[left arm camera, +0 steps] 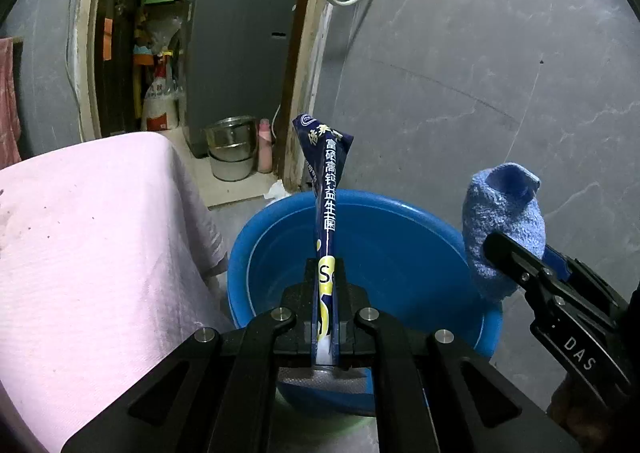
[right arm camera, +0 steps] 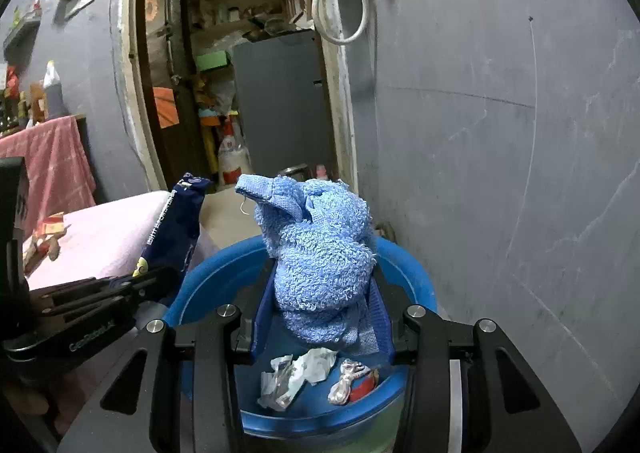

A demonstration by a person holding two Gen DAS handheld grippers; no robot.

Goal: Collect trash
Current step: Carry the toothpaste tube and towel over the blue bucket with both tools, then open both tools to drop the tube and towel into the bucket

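both grippers are matte black linkages with round silver screws at the pivots; the right gripper [left arm camera: 516,253] carries white "das" lettering, the left gripper [right arm camera: 160,277] pale, blurred lettering.

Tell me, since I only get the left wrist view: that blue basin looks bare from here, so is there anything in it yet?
Observer: Yes. The right wrist view looks down into the blue basin and shows a crumpled white wrapper lying on its bottom.
Operator: Only that one piece?
Observer: No, a silvery and red wrapper lies beside it.
Operator: The blue towel looks pinched from the side. Is it really held?
Observer: Yes. The right claw has both fingers closed against the blue towel, which bulges above them, over the basin.
Operator: Anything left on the pink cloth?
Observer: Some reddish scraps lie on the pink cloth, at its left side.
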